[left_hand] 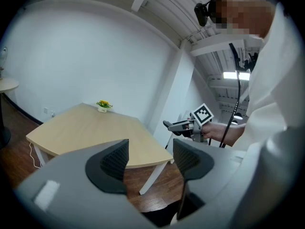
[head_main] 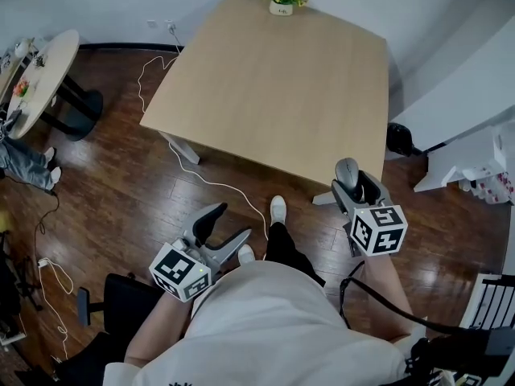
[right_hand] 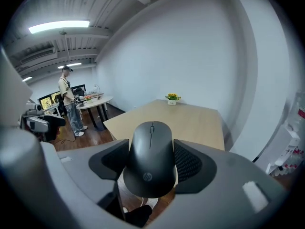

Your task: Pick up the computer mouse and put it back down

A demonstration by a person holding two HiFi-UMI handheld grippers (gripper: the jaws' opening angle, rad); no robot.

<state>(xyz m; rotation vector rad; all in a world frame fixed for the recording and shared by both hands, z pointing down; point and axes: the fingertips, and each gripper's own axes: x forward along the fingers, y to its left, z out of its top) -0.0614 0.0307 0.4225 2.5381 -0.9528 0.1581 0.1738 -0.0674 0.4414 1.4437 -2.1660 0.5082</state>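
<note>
A black computer mouse [right_hand: 151, 159] is clamped between the jaws of my right gripper [right_hand: 150, 162], held in the air short of the table's near edge. In the head view the mouse [head_main: 347, 171] shows grey at the tip of the right gripper [head_main: 354, 185], just off the near right corner of the wooden table [head_main: 265, 87]. My left gripper [head_main: 217, 227] hangs open and empty over the floor near my body. In the left gripper view its jaws [left_hand: 150, 162] stand apart with only floor between them.
A small pot of yellow flowers [head_main: 282, 0] stands at the table's far edge. A white cable [head_main: 185, 159] runs over the dark wood floor under the table. A round table [head_main: 40, 75] stands at the far left, with another person [right_hand: 69, 99] beside it. White shelving [head_main: 475, 151] is at the right.
</note>
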